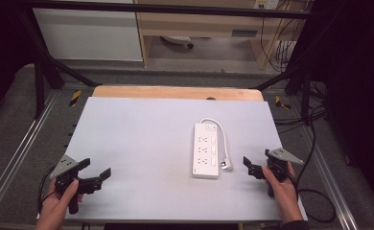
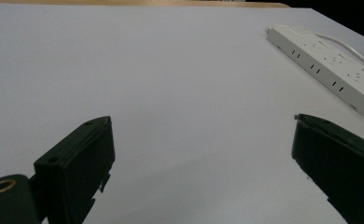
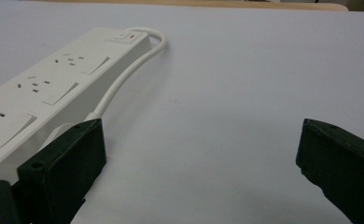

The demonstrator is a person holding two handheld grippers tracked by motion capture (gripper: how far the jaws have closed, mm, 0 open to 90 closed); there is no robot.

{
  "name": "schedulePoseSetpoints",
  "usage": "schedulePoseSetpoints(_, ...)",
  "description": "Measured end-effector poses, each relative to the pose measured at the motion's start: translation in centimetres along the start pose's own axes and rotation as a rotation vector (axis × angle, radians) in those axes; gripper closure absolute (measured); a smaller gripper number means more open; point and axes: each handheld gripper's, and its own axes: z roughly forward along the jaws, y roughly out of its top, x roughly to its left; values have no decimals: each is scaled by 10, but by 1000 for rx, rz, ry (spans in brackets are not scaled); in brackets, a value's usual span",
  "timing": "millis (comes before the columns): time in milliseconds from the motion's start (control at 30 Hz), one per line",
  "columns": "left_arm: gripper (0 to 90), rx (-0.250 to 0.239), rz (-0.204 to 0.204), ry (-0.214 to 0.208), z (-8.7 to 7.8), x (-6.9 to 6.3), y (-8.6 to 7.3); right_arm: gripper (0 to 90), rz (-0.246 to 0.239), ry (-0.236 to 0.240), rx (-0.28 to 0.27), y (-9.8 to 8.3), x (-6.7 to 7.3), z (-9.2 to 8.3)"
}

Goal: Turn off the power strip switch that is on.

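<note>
Two grippers, one white power strip (image 1: pixel 206 150), one pale table sheet (image 1: pixel 142 134). Item: power strip, lying flat on the sheet with its sockets up, switch end away from me, long axis running away from my edge. Its white cable (image 1: pixel 222 139) leaves the far end, loops round and runs back along the strip's right side to a plug (image 1: pixel 227 166) lying just beside the near right corner; I judge the cable is folded back to keep it compact. Item: my right gripper (image 1: pixel 250 166), jaws spread wide and holding nothing, resting near the strip's right side, close to the plug. Item: my left gripper (image 1: pixel 95 176), jaws likewise apart and empty, well apart from the strip on its left. Both hands flank the strip at my edge of the sheet, which I take as a ready stance.
</note>
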Motion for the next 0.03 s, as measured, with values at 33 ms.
schedulePoseSetpoints(33,58,1,5,2,0,0,0,22,-4,-4,7,0,1,2)
